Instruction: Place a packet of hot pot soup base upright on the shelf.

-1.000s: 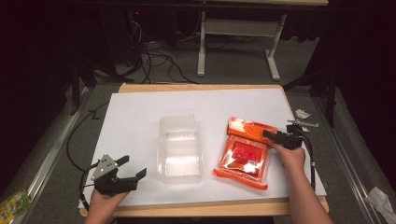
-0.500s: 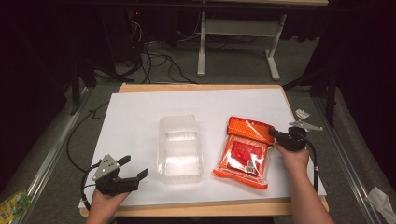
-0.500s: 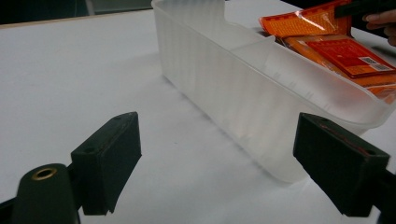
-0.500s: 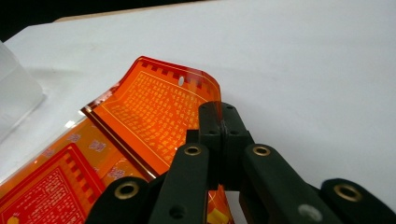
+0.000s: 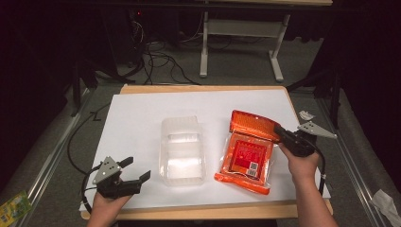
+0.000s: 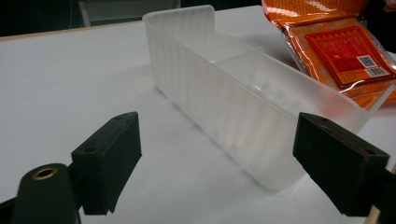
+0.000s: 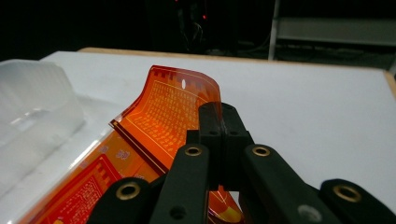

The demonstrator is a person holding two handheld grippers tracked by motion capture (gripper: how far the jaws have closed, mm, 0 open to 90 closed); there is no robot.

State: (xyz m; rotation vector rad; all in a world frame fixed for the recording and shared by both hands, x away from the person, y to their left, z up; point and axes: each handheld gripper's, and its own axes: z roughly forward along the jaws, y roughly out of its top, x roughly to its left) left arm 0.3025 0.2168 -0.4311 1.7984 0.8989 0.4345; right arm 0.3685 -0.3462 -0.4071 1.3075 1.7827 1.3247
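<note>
An orange sealed packet [image 5: 246,158] with a red label lies on the white sheet, right of a clear plastic tray [image 5: 183,149]. My right gripper [image 5: 280,132] is shut on the right edge of the packet's plain top flap. The flap is lifted and bent up off the sheet, while the lower part still rests on it. In the right gripper view the jaws [image 7: 222,121] pinch the curled orange flap [image 7: 175,109], and the tray [image 7: 32,107] sits at left. My left gripper [image 5: 137,171] is open at the front left, holding nothing. In its own view the tray [image 6: 243,102] and packet [image 6: 345,51] lie beyond its jaws.
A white sheet [image 5: 142,118] covers a wooden table. A small white scrap [image 5: 306,115] lies off the table's right edge. Cables and a desk frame [image 5: 205,42] stand on the floor beyond. A yellow-green wrapper [image 5: 14,205] lies on the floor at the lower left.
My right gripper has closed on the packet's flap and risen, moving right and lifting the top of the packet. The left gripper has stayed where it was.
</note>
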